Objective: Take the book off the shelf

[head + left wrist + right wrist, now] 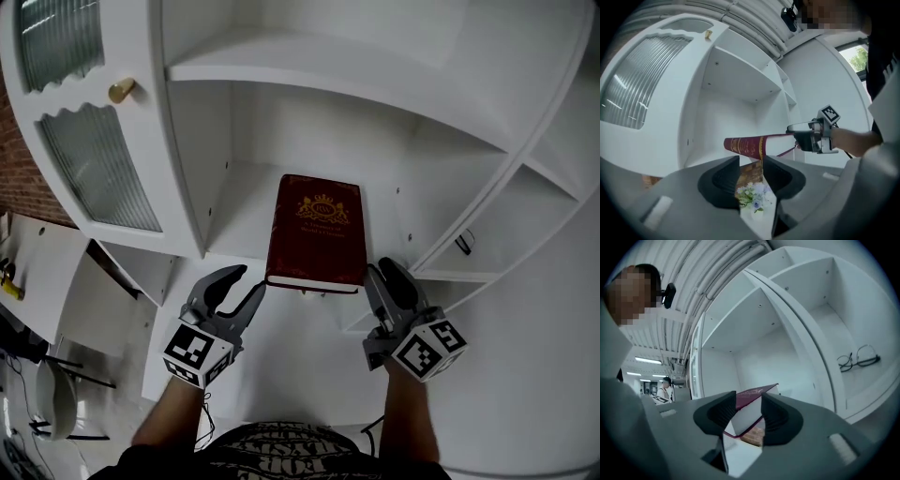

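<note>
A dark red book (316, 232) with a gold crest lies flat on the white shelf (239, 220), its near end jutting past the shelf's front edge. My right gripper (380, 274) is at the book's near right corner. In the right gripper view its jaws (748, 399) straddle the book (752, 408), cover on one side and pages on the other, and I see no firm press. My left gripper (251, 279) stands open just off the near left corner with nothing between its fingers. From the left gripper (751, 161) view, the spine (745, 145) faces me and the right gripper (797, 136) is at the far end.
Folded glasses (464, 242) lie on the neighbouring shelf to the right (858, 359). A cabinet door with ribbed glass and a brass knob (122, 90) stands to the left. Another shelf board (309, 75) hangs above the book. A small bunch of flowers (752, 194) shows below.
</note>
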Available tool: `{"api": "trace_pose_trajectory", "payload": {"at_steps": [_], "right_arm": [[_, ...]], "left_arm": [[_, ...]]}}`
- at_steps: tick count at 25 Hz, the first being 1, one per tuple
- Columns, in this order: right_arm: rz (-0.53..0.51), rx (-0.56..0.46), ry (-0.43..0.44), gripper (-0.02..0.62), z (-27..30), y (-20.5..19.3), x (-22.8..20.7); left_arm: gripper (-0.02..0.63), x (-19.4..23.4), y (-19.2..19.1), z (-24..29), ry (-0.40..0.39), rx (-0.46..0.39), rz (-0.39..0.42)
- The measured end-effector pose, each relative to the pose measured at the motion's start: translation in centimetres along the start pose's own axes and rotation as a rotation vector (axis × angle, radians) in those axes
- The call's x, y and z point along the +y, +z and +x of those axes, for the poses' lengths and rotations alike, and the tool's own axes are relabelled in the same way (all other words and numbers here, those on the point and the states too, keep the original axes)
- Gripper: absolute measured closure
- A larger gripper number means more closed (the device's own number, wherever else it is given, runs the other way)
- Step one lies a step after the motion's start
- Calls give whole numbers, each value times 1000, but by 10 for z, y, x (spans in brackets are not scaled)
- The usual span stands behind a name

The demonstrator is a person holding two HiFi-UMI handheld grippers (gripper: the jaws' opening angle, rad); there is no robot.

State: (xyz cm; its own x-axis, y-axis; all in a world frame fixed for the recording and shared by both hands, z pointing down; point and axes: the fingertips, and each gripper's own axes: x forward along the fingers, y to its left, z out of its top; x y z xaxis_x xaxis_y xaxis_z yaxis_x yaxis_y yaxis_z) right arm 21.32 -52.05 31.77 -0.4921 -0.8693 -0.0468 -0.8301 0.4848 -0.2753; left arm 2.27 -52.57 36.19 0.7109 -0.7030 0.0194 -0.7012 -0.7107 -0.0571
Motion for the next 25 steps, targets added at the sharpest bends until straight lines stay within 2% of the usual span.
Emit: {"api": "trace_pose_trajectory", "payload": {"at_steps": [2,6,9,13,22,25], "right_arm": [[72,3,23,349,9,-2,-3],[117,24,55,279,21,-2,-9],[114,55,91,270,26,0,-5],[123,106,97,252,33,-7,-6],[182,132,162,287,42,-18,15],[202,125,165,288,36,-21,18]], "left_arm": [[452,0,2,3,-13,6,5],[445,-6,5,4,-35,15,18],[406,-17,7,4,-75,15,21],[370,-22,6,15,-91,39,32],[367,-23,1,32,-74,53,88],[397,-27,0,23,-68,37,82]]}}
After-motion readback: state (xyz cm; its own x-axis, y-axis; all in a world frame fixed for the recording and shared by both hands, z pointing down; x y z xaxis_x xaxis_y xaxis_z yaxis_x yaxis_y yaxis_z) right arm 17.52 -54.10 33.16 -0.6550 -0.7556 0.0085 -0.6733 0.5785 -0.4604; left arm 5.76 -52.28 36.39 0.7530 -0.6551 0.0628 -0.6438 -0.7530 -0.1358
